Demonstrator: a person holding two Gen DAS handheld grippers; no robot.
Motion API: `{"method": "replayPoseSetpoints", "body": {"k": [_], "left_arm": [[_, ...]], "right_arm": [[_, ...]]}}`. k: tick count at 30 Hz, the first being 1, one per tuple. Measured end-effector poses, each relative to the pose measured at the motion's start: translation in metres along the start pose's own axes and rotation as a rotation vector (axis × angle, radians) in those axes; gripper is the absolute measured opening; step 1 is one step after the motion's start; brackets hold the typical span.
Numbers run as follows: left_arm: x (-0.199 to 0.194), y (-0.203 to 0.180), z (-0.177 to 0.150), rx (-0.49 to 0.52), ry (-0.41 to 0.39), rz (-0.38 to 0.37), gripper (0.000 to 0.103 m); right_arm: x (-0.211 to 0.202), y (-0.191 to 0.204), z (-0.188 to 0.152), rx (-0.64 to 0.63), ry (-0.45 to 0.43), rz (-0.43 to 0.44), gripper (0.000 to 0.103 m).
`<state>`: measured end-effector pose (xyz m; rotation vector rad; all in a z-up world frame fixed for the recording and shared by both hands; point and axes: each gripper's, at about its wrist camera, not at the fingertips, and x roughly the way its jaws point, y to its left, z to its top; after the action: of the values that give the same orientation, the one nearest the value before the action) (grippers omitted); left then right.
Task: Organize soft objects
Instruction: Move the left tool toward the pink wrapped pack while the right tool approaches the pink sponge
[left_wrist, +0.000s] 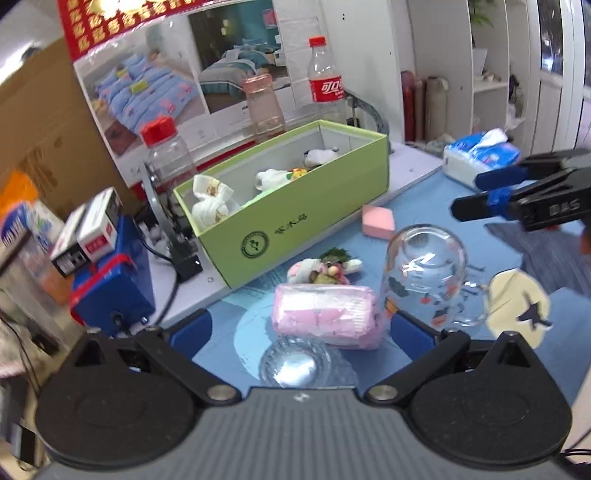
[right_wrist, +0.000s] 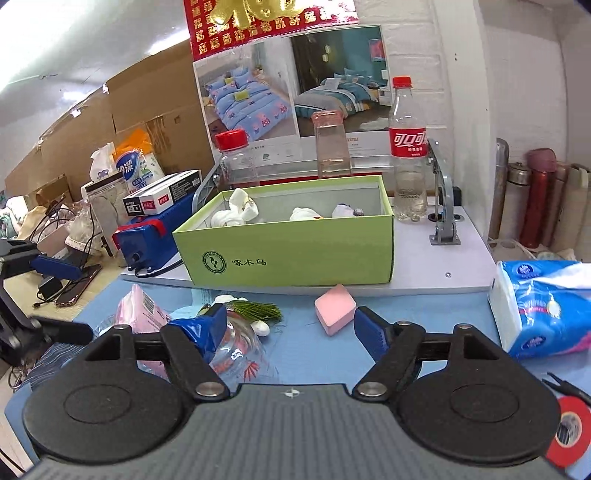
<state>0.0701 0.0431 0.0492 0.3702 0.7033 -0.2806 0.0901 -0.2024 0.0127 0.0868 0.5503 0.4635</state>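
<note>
A: Where is the pink sponge (right_wrist: 335, 309)?
B: Loose on the blue mat (right_wrist: 424, 314), just before the green box (right_wrist: 288, 254), likely its destination. Right gripper (right_wrist: 290, 332) gapes empty, facing it. Left gripper (left_wrist: 301, 326) open, straddling the tissue pack (left_wrist: 325, 314).

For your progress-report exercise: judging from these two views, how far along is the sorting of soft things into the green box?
Done: three or so white soft toys already lie in the green box. In hand: nothing; the left tool and right tool are both open and empty. Left: the pink sponge, the pink tissue pack and the small plush toy are on the blue mat.
</note>
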Motion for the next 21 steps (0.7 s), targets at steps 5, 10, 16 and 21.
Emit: {"method": "replayPoseSetpoints", "body": {"k": [5, 10, 16, 21], "left_arm": [[0.021, 0.022, 0.009, -0.014, 0.028, 0.069, 0.103], [0.041, 0.079, 0.016, -0.141, 0.046, 0.323, 0.102], [0.054, 0.147, -0.009, -0.346, 0.135, 0.472, 0.102], [0.044, 0.142, -0.020, -0.409, 0.115, 0.299, 0.102]], "right_arm": [[-0.003, -0.007, -0.005, 0.019, 0.006, -0.013, 0.063], [-0.001, -0.019, -0.003, 0.050, -0.002, -0.029, 0.063], [0.008, -0.023, -0.003, 0.066, 0.014, -0.018, 0.063], [0.016, -0.027, -0.003, 0.082, 0.027, -0.022, 0.064]]}}
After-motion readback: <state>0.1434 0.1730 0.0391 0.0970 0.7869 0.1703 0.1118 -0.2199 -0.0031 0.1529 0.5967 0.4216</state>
